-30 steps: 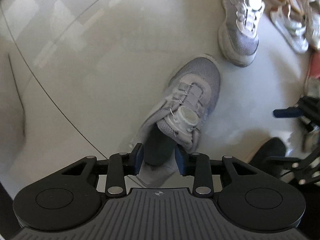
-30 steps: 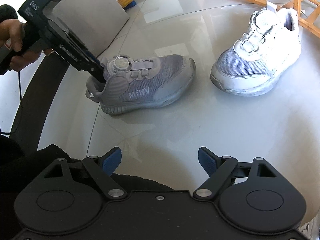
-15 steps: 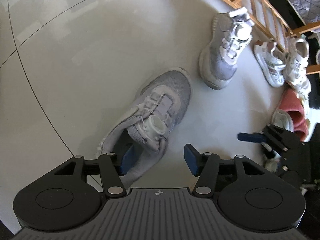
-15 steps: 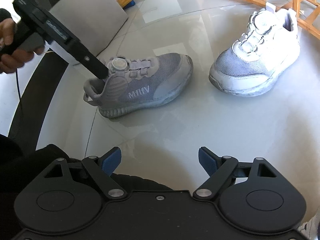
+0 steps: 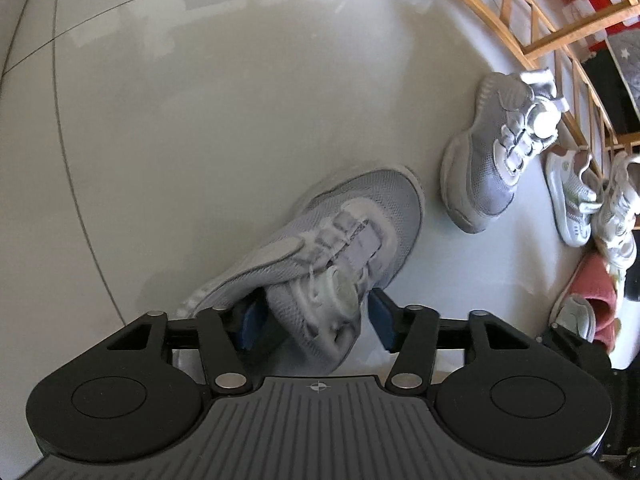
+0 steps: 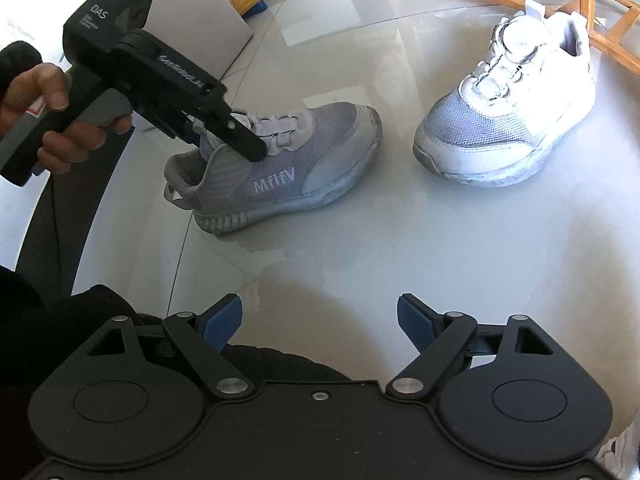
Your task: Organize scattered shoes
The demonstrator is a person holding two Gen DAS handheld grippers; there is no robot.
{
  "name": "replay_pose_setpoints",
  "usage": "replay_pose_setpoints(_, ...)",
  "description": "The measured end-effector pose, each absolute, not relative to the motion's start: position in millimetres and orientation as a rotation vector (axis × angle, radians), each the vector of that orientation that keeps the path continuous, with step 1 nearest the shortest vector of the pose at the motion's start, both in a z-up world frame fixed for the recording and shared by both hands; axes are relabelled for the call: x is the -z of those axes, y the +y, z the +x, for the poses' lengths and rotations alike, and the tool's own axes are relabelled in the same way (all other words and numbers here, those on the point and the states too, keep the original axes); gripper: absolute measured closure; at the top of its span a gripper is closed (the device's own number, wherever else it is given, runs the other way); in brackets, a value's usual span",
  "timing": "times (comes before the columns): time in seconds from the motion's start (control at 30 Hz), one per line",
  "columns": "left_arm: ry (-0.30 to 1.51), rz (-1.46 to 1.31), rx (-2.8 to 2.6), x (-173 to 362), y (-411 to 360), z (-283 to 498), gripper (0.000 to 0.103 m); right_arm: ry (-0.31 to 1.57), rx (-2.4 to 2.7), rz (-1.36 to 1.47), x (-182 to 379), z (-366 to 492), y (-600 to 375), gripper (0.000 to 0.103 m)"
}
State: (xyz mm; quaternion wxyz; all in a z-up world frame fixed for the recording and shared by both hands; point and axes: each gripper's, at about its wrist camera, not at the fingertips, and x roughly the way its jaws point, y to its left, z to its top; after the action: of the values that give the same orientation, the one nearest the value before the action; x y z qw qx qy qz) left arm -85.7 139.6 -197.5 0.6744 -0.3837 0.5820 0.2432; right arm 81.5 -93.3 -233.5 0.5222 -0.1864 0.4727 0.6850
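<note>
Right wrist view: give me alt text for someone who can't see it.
The left gripper, held in a hand, is closing around the tongue and collar of a grey sneaker on the glossy floor. A matching sneaker stands right of it; the right gripper hangs open, empty.

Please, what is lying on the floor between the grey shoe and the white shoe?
Nothing: between the grey shoe and the white shoe there is only bare glossy floor. The right wrist view shows this most clearly.
</note>
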Motion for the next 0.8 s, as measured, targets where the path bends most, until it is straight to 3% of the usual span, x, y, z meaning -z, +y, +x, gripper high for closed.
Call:
replay_pose_setpoints(0.33, 1.367, -0.308, -0.208, 184, 107, -45, 0.074, 1.13, -1.619, -0.453, 236, 81, -92, 0.016)
replay_pose_setpoints(0.47, 1.387, -0.231, -0.07, 183, 105, -34, 0.08, 1.127, -1.617, -0.451, 235, 80, -93, 0.016)
replay_pose_setpoints(0.8, 1.39, 0.039, 0.403, 165, 74, -3, 0.082, 1.093, -1.6, -0.433, 232, 78, -94, 0.014)
